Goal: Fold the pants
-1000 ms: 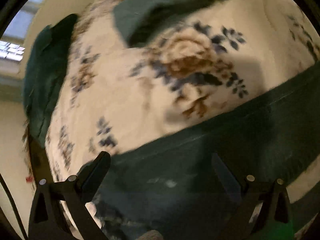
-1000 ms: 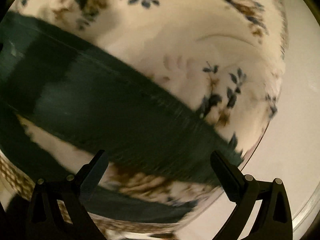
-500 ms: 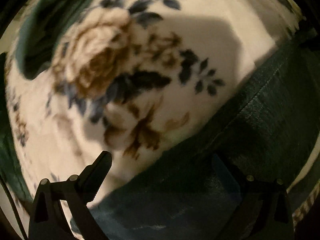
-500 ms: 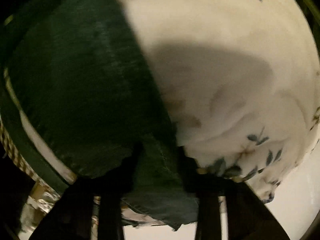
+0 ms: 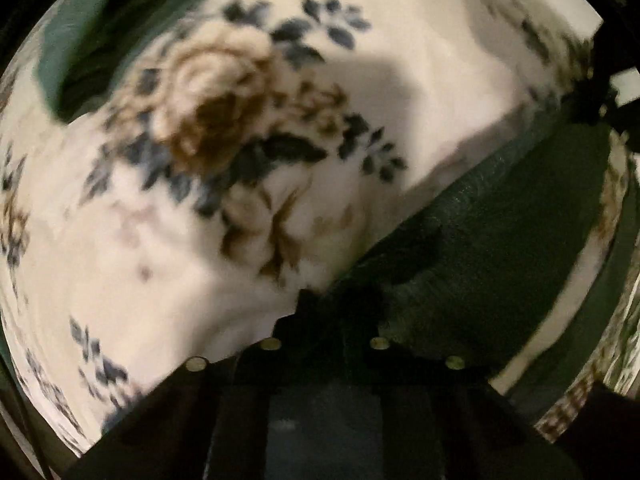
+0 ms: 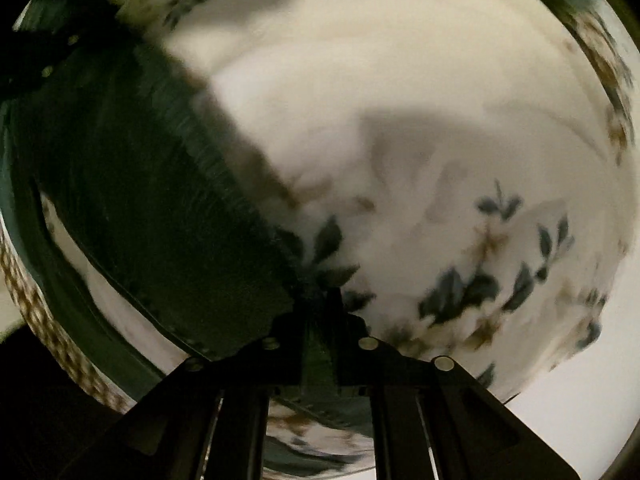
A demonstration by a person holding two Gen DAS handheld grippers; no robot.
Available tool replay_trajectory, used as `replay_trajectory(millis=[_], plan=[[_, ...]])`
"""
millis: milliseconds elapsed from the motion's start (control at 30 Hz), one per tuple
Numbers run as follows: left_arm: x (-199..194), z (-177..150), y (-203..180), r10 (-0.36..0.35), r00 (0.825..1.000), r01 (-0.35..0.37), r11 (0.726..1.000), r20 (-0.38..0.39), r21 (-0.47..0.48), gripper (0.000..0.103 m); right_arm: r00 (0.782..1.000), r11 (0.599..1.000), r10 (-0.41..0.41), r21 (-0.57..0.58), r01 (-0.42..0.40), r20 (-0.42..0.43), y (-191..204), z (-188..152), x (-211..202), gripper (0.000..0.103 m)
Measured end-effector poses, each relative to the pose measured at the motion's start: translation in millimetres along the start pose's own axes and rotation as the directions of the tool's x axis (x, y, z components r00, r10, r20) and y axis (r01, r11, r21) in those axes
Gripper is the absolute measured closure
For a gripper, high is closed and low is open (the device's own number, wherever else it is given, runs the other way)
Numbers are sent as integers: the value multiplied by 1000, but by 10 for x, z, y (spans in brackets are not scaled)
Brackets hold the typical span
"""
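Dark green pants (image 5: pixel 500 216) lie on a cream blanket with brown and blue flowers (image 5: pixel 224 128). In the left wrist view my left gripper (image 5: pixel 336 308) is shut on the edge of the pants fabric. In the right wrist view the pants (image 6: pixel 152 208) run as a dark band on the left, and my right gripper (image 6: pixel 320 304) is shut on their edge, with green cloth showing between the fingers. The other gripper shows as a dark shape at the far end of the band in each view.
The floral blanket (image 6: pixel 420 128) covers the surface. Another green part of the garment (image 5: pixel 92 52) lies at the upper left in the left wrist view. A checkered border (image 6: pixel 44 320) and pale floor (image 6: pixel 580 380) lie beyond the blanket edge.
Both grippers were open a second ago. The right one closed on the pants edge half a second ago, and the left one has now closed on the pants too.
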State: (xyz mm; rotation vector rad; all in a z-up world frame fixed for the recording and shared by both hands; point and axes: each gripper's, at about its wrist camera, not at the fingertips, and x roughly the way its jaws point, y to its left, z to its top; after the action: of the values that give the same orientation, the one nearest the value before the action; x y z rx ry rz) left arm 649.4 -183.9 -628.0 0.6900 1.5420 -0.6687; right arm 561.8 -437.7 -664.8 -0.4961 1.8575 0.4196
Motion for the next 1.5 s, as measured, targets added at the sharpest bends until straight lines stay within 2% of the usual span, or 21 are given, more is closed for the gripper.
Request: replay_trajectory(millis=[167,267,300,400,433,467,500,533,700,867,933,1033,1100,1133,1167,1233,1267,1300,1333,1400,1500], plan=[[-384,-356,-198,1,998,3,997,56,-76,97,996,994,38,102,-46,78,-87,-398,-331,96],[-612,-645,-413,-8,996,23,985,84,-171,98,990,986,48,154,-68,132,-125,-709,-586,96],[-676,-746,-467,-7,995,26,981,100,-191,98,989,984,41,166,-65,145,-134,-707,-647,96],[-1042,-1215,-697,-36,989,78,952,146,-295,98,983,975,38,211,-76,181,-15,-1044,-821,97],[-1076,-1288,-718,-58,988,104,937,146,-332,98,982,973,36,220,-77,186,24,-935,-778,97],[-1089,-1431,-817,-65,987,117,921,149,-372,98,982,970,31,229,-75,188,213,-1004,-761,97],[-1065,-1578,-953,-82,985,137,902,149,-410,98,982,968,27,239,-73,187,303,-1152,-769,97],[-1010,-1634,-1030,-92,986,145,892,142,-428,98,982,965,27,250,-74,185,637,-1248,-615,97],[-579,-2135,-1399,-146,986,165,812,78,-560,98,990,949,68,298,-103,124,1384,-1694,-50,97],[80,-2271,-1519,-155,988,126,793,3,-596,97,990,931,129,336,-141,57,1750,-1821,579,97],[246,-2211,-1509,-151,988,111,799,-18,-591,94,991,930,128,343,-133,36,1838,-1778,793,97],[333,-2103,-1492,-158,986,97,790,-48,-605,94,989,907,145,396,-140,19,1838,-1721,985,95],[250,-2058,-1512,-156,987,97,777,-42,-621,92,984,879,176,445,-169,27,1806,-1725,988,90],[168,-2057,-1542,-150,988,98,775,-32,-624,85,980,870,192,455,-191,43,1801,-1745,956,82],[99,-2055,-1570,-145,989,102,774,-18,-625,82,976,856,211,470,-215,62,1787,-1773,905,51],[-53,-2055,-1646,-123,992,110,780,21,-616,66,954,814,271,498,-298,129,1786,-1871,781,0],[-116,-2046,-1705,-120,992,117,787,35,-606,61,940,791,300,509,-339,160,1787,-1922,726,0],[-177,-2031,-1754,-112,993,115,792,43,-600,51,925,764,328,523,-379,192,1785,-1974,669,0],[-223,-2042,-1777,-108,993,117,793,51,-599,34,911,728,341,548,-413,233,1771,-2055,600,0],[-368,-1995,-1816,-95,993,115,785,66,-608,13,896,681,337,583,-444,289,1742,-2188,495,0],[-708,-1993,-1721,-35,990,116,757,137,-643,13,901,625,273,650,-432,336,1626,-2331,299,0]])
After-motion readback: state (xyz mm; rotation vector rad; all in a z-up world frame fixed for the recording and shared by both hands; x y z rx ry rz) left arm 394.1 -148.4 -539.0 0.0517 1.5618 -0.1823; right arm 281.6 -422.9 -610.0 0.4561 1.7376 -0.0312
